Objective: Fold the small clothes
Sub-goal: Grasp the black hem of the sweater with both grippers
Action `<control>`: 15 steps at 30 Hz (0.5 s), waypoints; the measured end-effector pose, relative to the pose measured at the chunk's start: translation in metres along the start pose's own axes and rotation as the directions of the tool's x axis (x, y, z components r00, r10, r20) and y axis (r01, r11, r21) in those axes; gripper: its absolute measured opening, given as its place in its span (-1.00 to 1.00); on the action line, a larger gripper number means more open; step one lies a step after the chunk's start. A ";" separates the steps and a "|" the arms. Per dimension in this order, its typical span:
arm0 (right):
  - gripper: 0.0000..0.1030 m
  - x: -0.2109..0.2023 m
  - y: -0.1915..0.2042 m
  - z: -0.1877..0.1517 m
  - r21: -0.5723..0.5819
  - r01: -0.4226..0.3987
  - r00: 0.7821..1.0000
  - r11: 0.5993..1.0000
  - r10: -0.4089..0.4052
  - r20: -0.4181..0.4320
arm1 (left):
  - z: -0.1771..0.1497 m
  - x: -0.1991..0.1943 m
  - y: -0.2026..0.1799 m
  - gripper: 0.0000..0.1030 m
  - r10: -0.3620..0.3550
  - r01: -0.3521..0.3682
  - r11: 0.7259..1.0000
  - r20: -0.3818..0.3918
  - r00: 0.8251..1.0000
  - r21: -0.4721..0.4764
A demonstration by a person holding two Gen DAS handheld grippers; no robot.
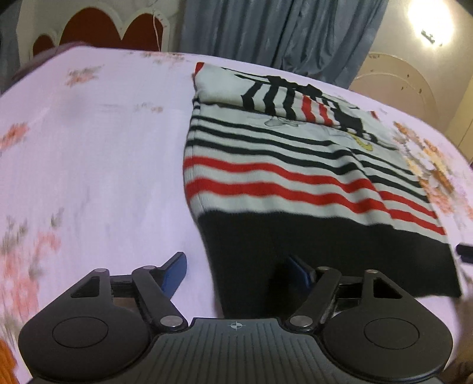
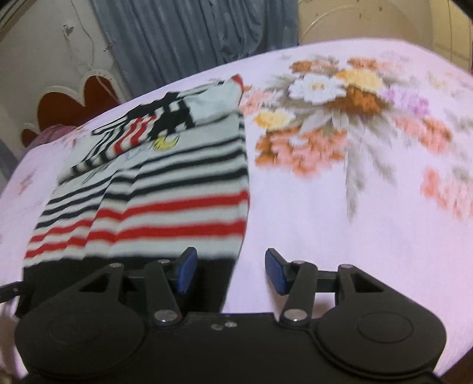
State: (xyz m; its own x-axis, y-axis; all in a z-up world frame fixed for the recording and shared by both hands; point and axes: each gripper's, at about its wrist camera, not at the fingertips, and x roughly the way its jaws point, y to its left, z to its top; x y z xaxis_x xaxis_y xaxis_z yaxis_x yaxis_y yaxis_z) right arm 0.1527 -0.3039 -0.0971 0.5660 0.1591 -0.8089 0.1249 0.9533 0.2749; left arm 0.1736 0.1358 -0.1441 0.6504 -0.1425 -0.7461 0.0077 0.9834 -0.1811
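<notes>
A small knit sweater (image 1: 295,165) with black and red stripes on white and a wide black hem lies flat on the bed, its sleeves folded across the chest. My left gripper (image 1: 239,273) is open and straddles the hem's near left corner, one blue pad over the sheet and the other over the black band. The right wrist view shows the same sweater (image 2: 165,201). There my right gripper (image 2: 231,271) is open astride the hem's near right corner, its left pad over the black band and its right pad over the sheet. Neither gripper presses on the cloth.
The pale pink bedsheet (image 1: 103,162) with flower prints (image 2: 331,112) covers the whole bed. Behind it hang a grey-blue curtain (image 1: 280,32) and a red headboard with white trim (image 1: 97,29). A bright lamp (image 1: 428,17) glares at upper right. Something orange (image 1: 4,363) shows at the lower left corner.
</notes>
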 end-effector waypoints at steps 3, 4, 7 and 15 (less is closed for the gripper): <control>-0.05 0.001 -0.005 -0.011 0.029 -0.049 0.998 0.998 0.050 -0.028 | -0.008 -0.006 0.005 0.18 -0.042 0.041 0.998 -0.010 0.999 -0.052; -0.05 0.003 -0.006 -0.013 0.036 -0.062 0.997 0.997 0.063 -0.037 | -0.008 -0.006 0.008 0.05 -0.050 0.049 0.997 -0.015 0.999 -0.066; -0.04 0.009 -0.008 -0.013 0.062 -0.089 0.995 0.994 0.091 -0.032 | -0.002 0.000 0.020 0.02 -0.095 0.091 0.988 -0.026 0.995 -0.123; -0.03 0.028 -0.020 -0.002 0.195 -0.190 0.980 0.962 0.198 -0.026 | 0.015 0.030 0.042 0.03 -0.243 0.238 0.935 0.011 0.970 -0.263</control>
State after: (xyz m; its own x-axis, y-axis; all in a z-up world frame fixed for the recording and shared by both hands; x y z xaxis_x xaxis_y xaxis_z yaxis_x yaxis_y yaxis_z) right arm 0.1646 -0.3178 -0.1259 0.5585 0.3516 -0.7513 0.1718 0.8371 0.5195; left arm 0.2050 0.1741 -0.1643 0.6371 -0.3764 -0.6726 -0.0384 0.8561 -0.5154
